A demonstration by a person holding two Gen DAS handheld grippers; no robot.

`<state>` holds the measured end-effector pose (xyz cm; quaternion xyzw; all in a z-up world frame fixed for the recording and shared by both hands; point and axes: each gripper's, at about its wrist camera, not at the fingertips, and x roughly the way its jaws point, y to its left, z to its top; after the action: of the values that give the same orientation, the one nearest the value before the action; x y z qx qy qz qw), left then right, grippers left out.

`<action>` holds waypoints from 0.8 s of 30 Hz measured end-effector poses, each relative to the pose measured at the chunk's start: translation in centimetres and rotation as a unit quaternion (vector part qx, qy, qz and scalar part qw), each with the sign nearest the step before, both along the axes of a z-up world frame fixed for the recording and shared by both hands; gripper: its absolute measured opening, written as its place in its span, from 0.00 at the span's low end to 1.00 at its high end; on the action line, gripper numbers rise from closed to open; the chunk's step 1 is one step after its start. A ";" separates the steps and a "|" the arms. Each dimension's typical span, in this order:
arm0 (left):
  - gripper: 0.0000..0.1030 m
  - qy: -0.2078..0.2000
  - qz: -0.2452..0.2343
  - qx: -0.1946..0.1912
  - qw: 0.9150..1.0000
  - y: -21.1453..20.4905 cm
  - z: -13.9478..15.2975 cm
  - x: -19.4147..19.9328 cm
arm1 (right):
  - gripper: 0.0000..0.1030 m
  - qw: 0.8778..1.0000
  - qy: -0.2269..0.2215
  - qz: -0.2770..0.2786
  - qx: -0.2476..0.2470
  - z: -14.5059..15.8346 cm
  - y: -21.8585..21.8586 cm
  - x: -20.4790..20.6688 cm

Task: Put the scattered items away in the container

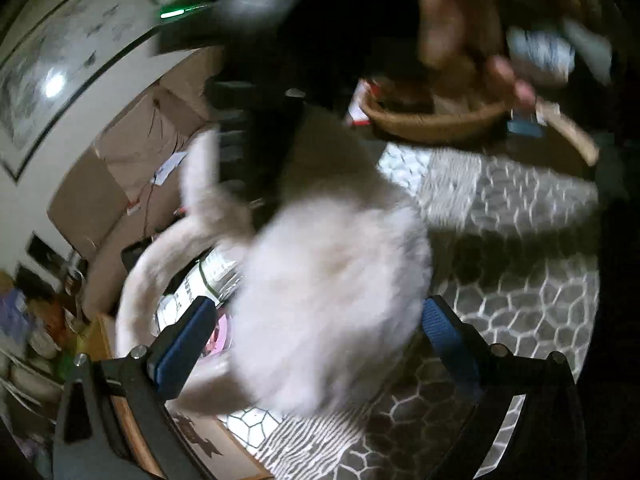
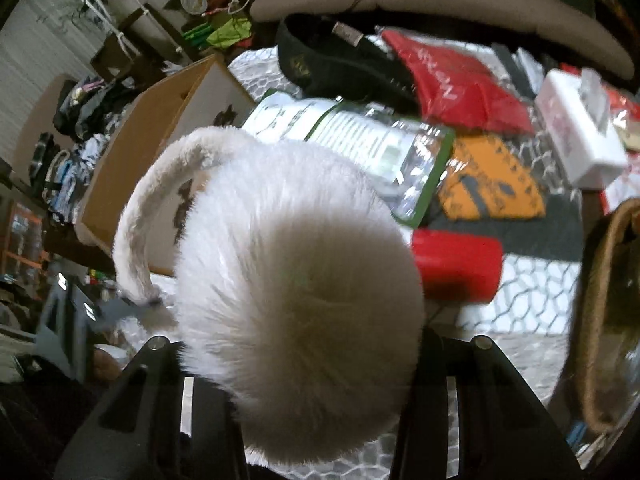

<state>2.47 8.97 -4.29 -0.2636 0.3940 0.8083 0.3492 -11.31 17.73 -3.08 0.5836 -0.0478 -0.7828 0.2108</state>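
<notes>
White fluffy earmuffs [image 2: 296,280] sit clenched between the right gripper [image 2: 304,364] jaws. In the left wrist view they fill the gap of the left gripper [image 1: 316,336]; we cannot tell whether it grips. Woven basket [image 1: 432,120] at one o'clock already holds items; red roll [image 2: 456,264], packets remain outside.

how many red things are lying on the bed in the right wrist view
2 clear ones: a red packet toward the back, beside the dark green cap, and a red box nearer, just right of the white furry earmuffs. Red patches at the right edge are unclear; more may be hidden.
</notes>
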 end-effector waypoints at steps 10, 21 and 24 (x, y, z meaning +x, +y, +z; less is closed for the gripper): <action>0.48 -0.214 0.076 0.081 0.970 -0.1 -2.0 -2.7 | 0.37 1.000 0.000 0.000 -0.011 -1.2 0.8 2.8; 0.35 -0.230 0.179 0.200 0.936 -3.3 -1.2 -3.4 | 0.36 1.000 0.011 -0.019 -0.020 -1.7 2.0 3.7; 0.33 -0.271 0.216 0.233 0.909 -5.5 -1.3 -5.8 | 0.36 0.998 -0.031 -0.021 -0.059 -4.2 2.3 4.2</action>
<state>-3.35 3.46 -5.57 -0.4618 0.0182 0.8304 0.3112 -7.10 20.01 -7.28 0.5928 -0.1128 -0.7644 0.2272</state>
